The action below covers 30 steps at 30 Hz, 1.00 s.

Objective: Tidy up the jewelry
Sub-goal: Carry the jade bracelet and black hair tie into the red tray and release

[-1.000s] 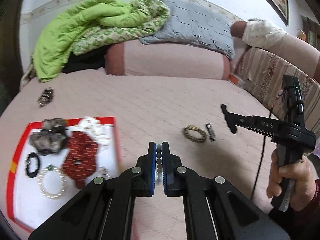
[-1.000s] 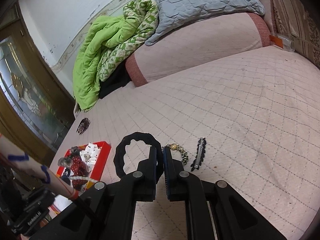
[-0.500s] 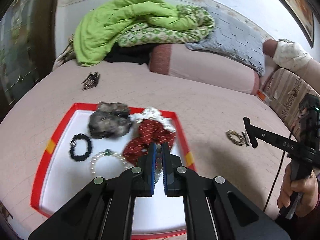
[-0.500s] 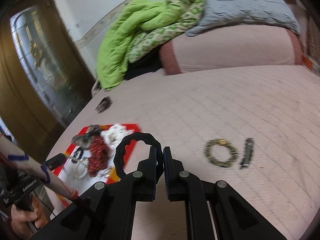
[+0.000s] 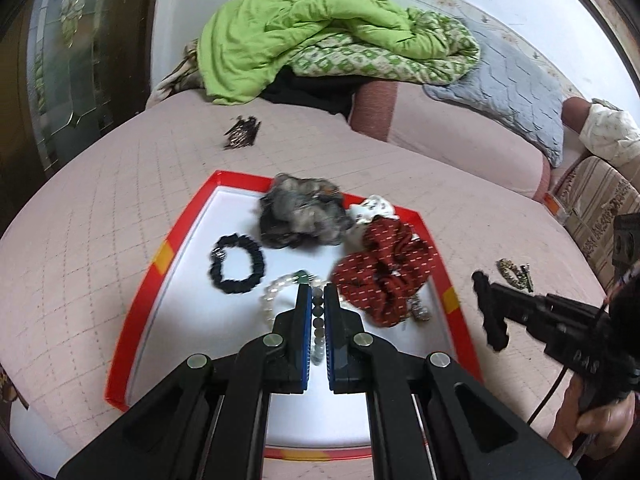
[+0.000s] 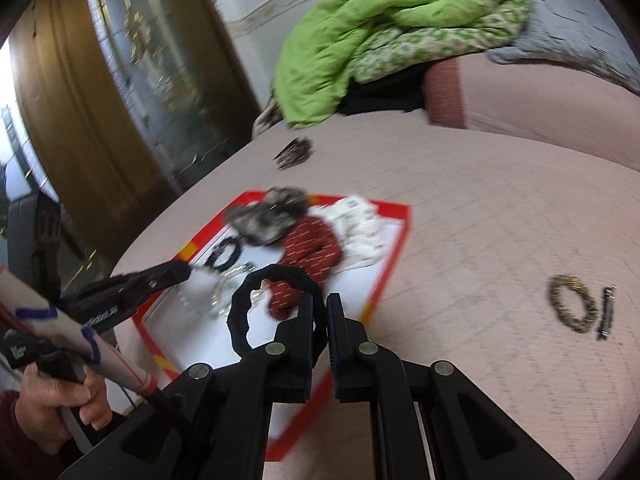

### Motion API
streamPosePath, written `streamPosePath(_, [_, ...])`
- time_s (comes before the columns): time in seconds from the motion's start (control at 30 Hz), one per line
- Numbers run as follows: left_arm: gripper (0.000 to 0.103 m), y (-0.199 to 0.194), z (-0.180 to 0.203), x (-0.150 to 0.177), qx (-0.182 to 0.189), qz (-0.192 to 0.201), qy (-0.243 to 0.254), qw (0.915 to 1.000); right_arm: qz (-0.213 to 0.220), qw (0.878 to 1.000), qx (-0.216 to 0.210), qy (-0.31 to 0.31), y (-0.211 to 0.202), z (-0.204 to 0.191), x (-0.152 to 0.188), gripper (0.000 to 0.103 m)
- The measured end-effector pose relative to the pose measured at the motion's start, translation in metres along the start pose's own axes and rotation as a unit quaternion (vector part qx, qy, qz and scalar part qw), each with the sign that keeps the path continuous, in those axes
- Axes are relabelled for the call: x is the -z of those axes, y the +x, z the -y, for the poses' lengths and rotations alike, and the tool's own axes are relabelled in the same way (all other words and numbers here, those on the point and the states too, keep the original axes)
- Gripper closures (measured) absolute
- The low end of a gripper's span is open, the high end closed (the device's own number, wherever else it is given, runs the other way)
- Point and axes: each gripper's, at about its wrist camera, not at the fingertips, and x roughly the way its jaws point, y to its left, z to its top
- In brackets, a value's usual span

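Note:
My left gripper [image 5: 318, 308] is shut on a grey-green bead bracelet [image 5: 318, 322] and holds it over the white floor of a red-rimmed tray [image 5: 164, 252]. In the tray lie a black bracelet [image 5: 237, 264], a pearl bracelet [image 5: 272, 294], a red scrunchie [image 5: 384, 276], a grey scrunchie [image 5: 302, 210] and a white one [image 5: 374, 206]. My right gripper [image 6: 320, 320] is shut on a black hair band [image 6: 272, 312], held above the tray's [image 6: 394, 240] near right part. The left gripper [image 6: 160, 276] shows in the right wrist view.
A gold-brown bracelet [image 6: 572, 306] and a dark hair clip [image 6: 606, 312] lie on the pink bed to the right of the tray. A dark claw clip [image 5: 242, 132] lies beyond the tray. Green blankets [image 5: 304, 32] and pillows are piled at the back.
Both grippers have swung left from the open bed to over the tray, each carrying its item. The gold-brown bracelet and hair clip stayed in place.

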Motion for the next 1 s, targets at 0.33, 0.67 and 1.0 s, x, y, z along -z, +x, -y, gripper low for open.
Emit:
streamPosePath(0.33, [0.098,0.007,-0.024,0.002,-0.020,-0.016,-0.016,0.9995,-0.045,0.998,-0.013,-0.040,0.037,-0.042,0.010,0.095])
streamPosePath(0.67, [0.098,0.010,-0.043,0.002,-0.038,-0.021,-0.026,0.9987,-0.078,0.996,-0.022,-0.048,0.058,-0.056,0.017,0.095])
streamPosePath(1.0, [0.098,0.012,-0.063,0.005,-0.061,-0.034,-0.043,0.9966,-0.099,0.994,-0.011,-0.054,0.067,-0.056,0.021,0.094])
